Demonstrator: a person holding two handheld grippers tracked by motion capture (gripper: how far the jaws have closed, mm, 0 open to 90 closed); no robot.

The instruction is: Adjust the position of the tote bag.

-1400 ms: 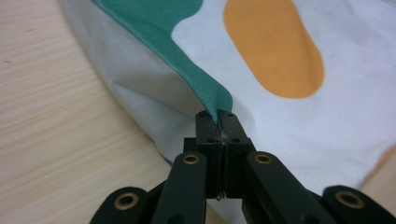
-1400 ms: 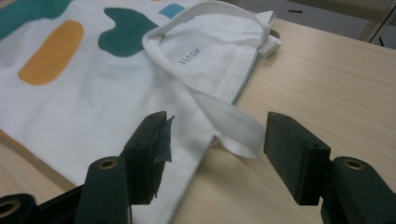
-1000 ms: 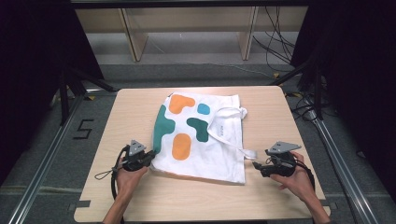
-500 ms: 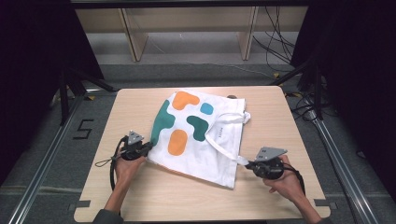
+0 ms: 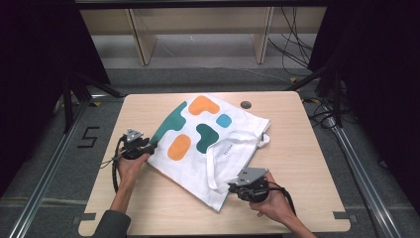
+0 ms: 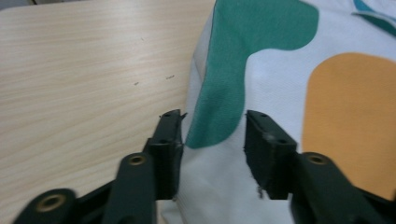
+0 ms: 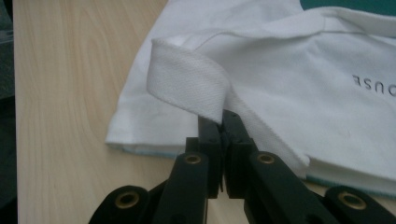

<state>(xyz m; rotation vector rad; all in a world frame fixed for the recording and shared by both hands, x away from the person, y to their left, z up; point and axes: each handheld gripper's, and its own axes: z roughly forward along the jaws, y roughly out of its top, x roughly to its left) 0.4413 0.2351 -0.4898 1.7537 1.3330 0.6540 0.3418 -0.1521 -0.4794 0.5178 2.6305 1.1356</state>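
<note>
High view: a white tote bag with orange, green and blue patches lies slantwise across the middle of the wooden table, its long axis running from the upper left of the frame down to the lower right. The left gripper sits at the bag's left edge, mid-left of the frame; the right gripper sits at the bag's lower corner, lower centre, beside a loose strap. The two hold opposite ends of the bag's short side, so any coming pull or fold would likely run across that slanted axis. Left gripper view: the left gripper has its jaws apart, having just been opening; the bag's edge with a green patch lies flat between them, unpressed, stretching away toward the upper right of the frame. Right gripper view: the right gripper has its jaws pressed together on a fold of the white strap, which loops up and left from the tips; the bag's body spreads to the upper right, its hem on the table.
</note>
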